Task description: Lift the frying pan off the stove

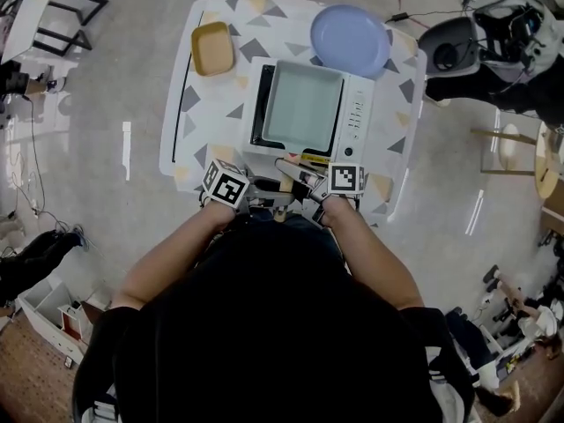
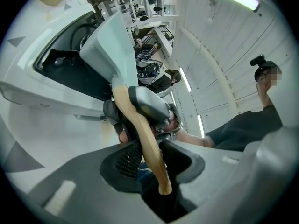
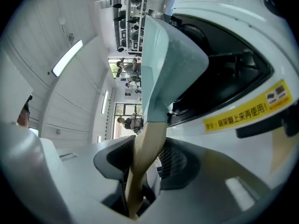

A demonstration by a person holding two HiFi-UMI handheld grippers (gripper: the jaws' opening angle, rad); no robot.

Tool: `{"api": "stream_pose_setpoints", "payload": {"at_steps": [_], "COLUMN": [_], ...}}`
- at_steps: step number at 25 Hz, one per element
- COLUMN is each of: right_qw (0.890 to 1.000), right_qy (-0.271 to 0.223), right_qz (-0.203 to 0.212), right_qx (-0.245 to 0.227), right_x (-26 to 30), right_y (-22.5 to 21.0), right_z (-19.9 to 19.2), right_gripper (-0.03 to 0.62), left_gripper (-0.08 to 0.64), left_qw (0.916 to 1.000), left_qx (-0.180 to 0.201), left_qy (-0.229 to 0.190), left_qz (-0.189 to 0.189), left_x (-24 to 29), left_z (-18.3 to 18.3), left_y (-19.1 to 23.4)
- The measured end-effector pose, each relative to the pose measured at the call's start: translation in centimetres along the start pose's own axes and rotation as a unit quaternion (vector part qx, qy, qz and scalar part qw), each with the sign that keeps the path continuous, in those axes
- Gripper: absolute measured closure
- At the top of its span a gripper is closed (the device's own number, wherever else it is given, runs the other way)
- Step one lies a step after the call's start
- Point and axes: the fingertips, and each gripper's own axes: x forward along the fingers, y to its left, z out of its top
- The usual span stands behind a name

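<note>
text | yellow sticker on stove | Chinese, begins 警告 | rest unclear

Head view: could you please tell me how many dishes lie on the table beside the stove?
2: a tan square dish beyond the left side of the stove, and a round blue plate by its far right corner. The person's body may hide others.

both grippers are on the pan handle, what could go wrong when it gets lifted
1. The left gripper and right gripper both hold only the thin wooden handle, so the pan hangs well beyond them and may tip or twist in the grip.
2. The plate and tan dish sit close to the stove; a swinging pan might knock them.
</note>
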Motion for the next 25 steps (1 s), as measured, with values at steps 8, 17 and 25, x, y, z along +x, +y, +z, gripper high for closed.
{"api": "stream_pose_setpoints", "payload": {"at_steps": [8, 17, 25], "right_qw": [1.0, 1.0, 0.999], "right_qy": [-0.006, -0.008, -0.021], "right_qz": [0.005, 0.003, 0.0], "right_qx": [0.002, -0.024, -0.051], "right_x": [0.1, -0.2, -0.7], "right_y": [0.6, 1.8, 4.5], "right_z": [0.0, 0.0, 0.1], "right_gripper": [0.408, 0.403, 0.403], "left_gripper": [0.415, 0.414, 0.413], "left_qw": [0.9999, 0.9997, 0.9985], "left_qx": [-0.001, 0.017, 0.042], "left_qy": [0.003, 0.008, 0.004], "left_qz": [-0.01, -0.015, -0.034], "left_x": [-0.2, -0.3, -0.7], "left_z": [0.2, 0.3, 0.9], "left_y": [-0.6, -1.8, -4.1]}}
